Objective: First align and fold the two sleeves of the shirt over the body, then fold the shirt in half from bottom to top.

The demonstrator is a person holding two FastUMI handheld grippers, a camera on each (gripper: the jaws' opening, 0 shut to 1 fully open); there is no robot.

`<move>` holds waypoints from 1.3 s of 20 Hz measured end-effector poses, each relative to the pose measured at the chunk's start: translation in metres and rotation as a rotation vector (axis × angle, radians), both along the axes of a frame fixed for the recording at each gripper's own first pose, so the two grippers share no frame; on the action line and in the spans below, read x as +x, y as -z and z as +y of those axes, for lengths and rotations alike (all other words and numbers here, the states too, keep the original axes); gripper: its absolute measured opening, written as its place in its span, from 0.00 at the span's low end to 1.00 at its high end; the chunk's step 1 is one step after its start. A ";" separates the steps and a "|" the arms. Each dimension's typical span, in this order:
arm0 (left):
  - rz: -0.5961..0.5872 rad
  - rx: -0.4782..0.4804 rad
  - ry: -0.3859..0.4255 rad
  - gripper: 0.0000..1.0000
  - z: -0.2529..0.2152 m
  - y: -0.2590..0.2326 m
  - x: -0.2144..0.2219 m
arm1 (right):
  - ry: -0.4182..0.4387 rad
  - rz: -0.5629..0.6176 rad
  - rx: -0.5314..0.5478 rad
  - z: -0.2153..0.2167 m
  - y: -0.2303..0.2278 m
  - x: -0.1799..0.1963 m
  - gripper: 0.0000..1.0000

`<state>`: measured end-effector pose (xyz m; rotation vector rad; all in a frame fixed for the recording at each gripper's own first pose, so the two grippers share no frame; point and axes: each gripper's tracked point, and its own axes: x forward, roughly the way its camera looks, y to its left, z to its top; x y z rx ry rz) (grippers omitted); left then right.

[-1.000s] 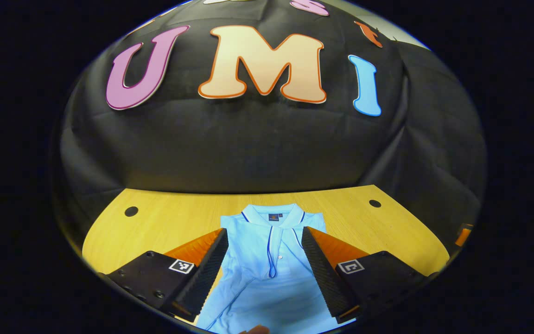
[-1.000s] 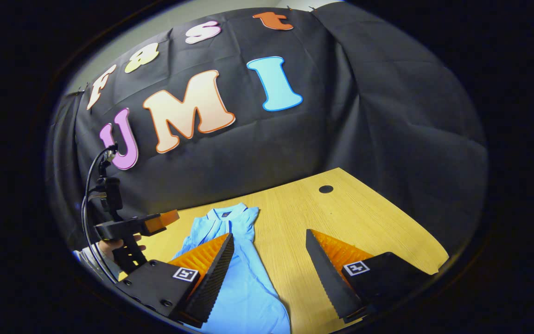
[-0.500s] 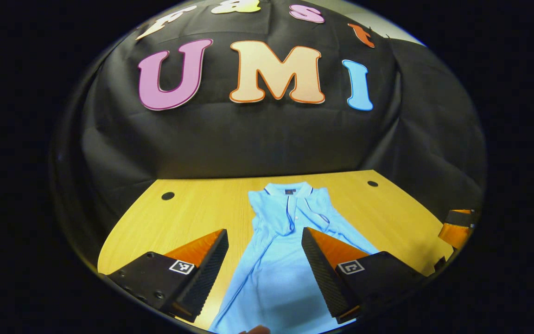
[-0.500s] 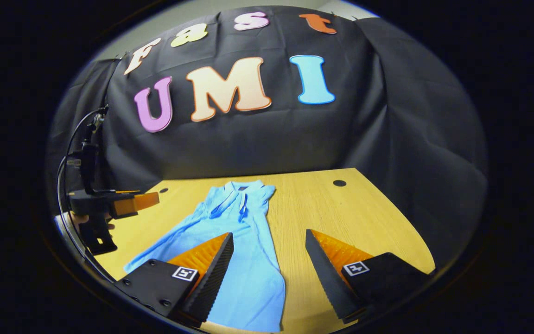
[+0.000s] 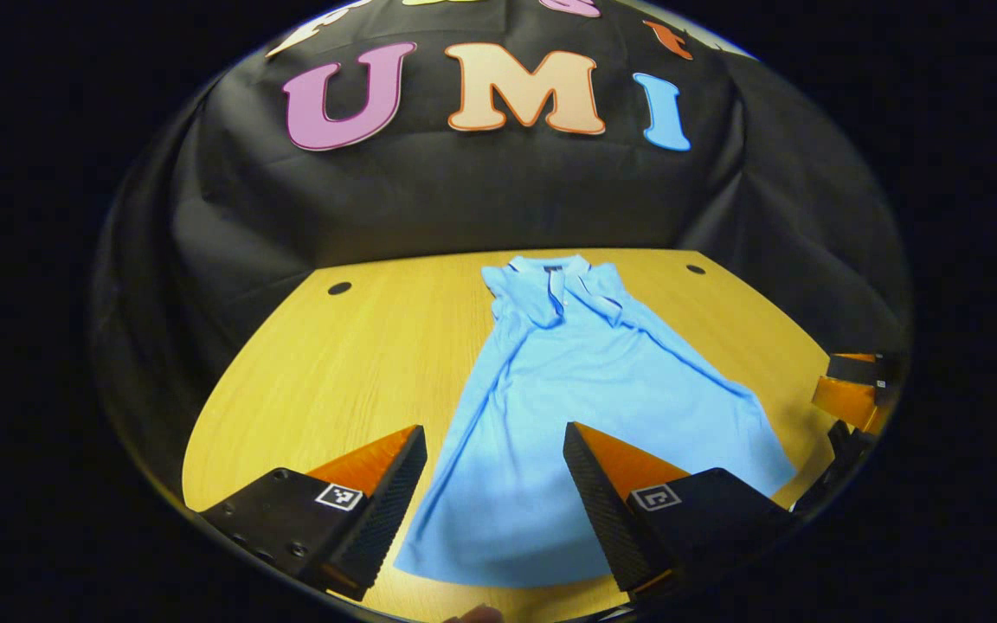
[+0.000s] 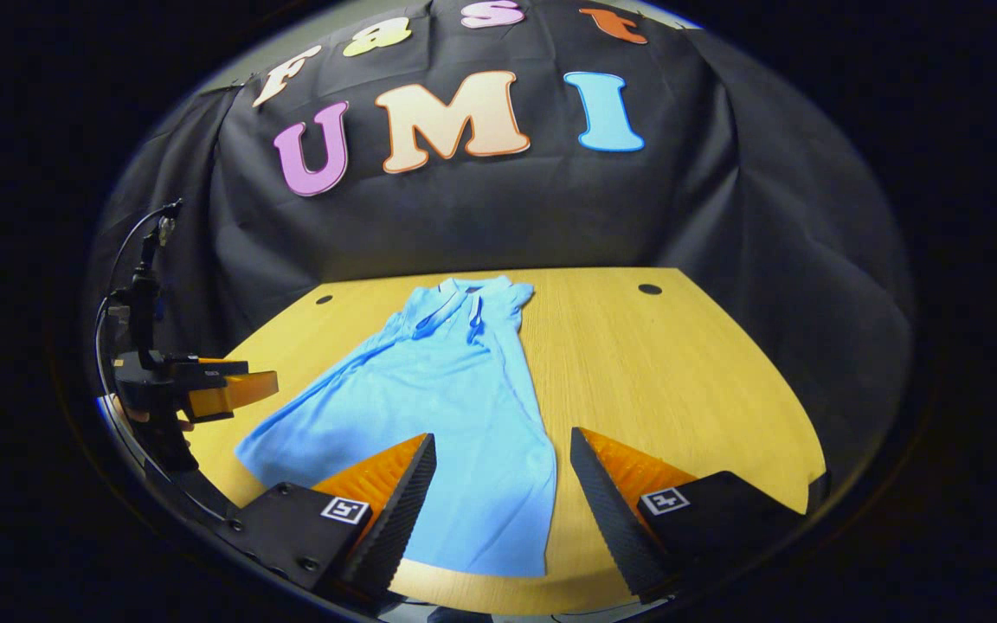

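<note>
Pale blue cotton lies flat on a wooden table (image 5: 308, 381) as both grippers hang above the shirt's near end, each with its fingers spread wide and gripping nothing. Nearest, the left gripper (image 5: 494, 506) frames the shirt's hem (image 5: 498, 575), which sits just inside the table's near edge; in the right gripper view, the right gripper (image 6: 503, 510) straddles the hem's corner with bare wood beyond it, and the left gripper appears farther off, beside the shirt's other side, held in a hand. From the hem the shirt (image 5: 576, 389) runs away across the table, narrowing towards its collar (image 5: 555, 264) at the far end, close to the black cloth wall (image 5: 481, 190). Two small round holes mark the table either side of the collar. The sleeves appear already folded in: no sleeve sticks out past the body, and a strip of fabric lies across the chest below the collar, though how neatly they are aligned is hard to tell. By that reading the first stage is done and what is left is the bottom-to-top fold, which would call for both grippers to take the hem and carry it up to the collar.
</note>
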<state>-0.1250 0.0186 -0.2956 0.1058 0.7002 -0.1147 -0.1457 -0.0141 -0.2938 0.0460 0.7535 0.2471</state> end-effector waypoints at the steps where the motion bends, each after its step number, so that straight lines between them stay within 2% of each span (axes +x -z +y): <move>1: 0.016 0.022 0.006 0.96 0.004 0.008 -0.008 | -0.003 0.018 -0.013 0.001 0.007 -0.007 0.98; 3: 0.047 0.054 0.008 0.96 0.011 0.023 -0.022 | -0.011 0.051 -0.028 0.004 0.021 -0.021 0.98; 4: 0.058 0.052 0.006 0.96 0.015 0.027 -0.029 | -0.011 0.065 -0.039 0.002 0.027 -0.028 0.93; 5: 0.070 0.047 -0.007 0.96 0.019 0.032 -0.035 | -0.012 0.075 -0.049 0.000 0.032 -0.034 0.98; 8: 0.122 0.030 -0.044 0.96 0.029 0.052 -0.052 | -0.006 0.113 -0.090 -0.005 0.048 -0.048 0.98; 14: 0.173 0.070 -0.048 0.96 0.039 0.069 -0.073 | -0.005 0.175 -0.115 -0.007 0.074 -0.071 0.98; 15: 0.142 0.065 -0.051 0.96 0.039 0.064 -0.069 | -0.009 0.190 -0.128 -0.009 0.079 -0.075 0.98; 16: 0.164 0.068 -0.054 0.97 0.039 0.068 -0.072 | -0.010 0.206 -0.132 -0.009 0.084 -0.080 0.98; 17: 0.143 0.059 -0.055 0.96 0.037 0.066 -0.070 | -0.011 0.225 -0.134 -0.009 0.088 -0.083 0.94; 18: 0.150 0.045 -0.057 0.97 0.034 0.069 -0.072 | -0.009 0.234 -0.133 -0.009 0.088 -0.087 0.94; 19: 0.143 0.033 -0.069 0.93 0.032 0.069 -0.071 | 0.000 0.222 -0.127 -0.008 0.085 -0.084 0.99; 20: 0.139 0.015 -0.079 0.92 0.030 0.068 -0.072 | 0.000 0.235 -0.129 -0.008 0.089 -0.086 0.99; 22: 0.138 -0.007 -0.097 0.81 0.024 0.070 -0.073 | -0.005 0.229 -0.124 -0.005 0.090 -0.085 0.99; 23: 0.151 -0.005 -0.084 0.71 0.019 0.072 -0.074 | -0.010 0.220 -0.124 -0.003 0.089 -0.084 0.99; 24: 0.143 -0.007 -0.066 0.67 0.012 0.070 -0.074 | -0.023 0.230 -0.111 0.002 0.089 -0.086 0.98; 25: 0.150 -0.005 -0.057 0.51 0.007 0.072 -0.075 | -0.034 0.226 -0.103 0.006 0.089 -0.086 0.85; 26: 0.142 0.001 -0.053 0.40 0.005 0.072 -0.074 | -0.049 0.229 -0.099 0.011 0.090 -0.087 0.78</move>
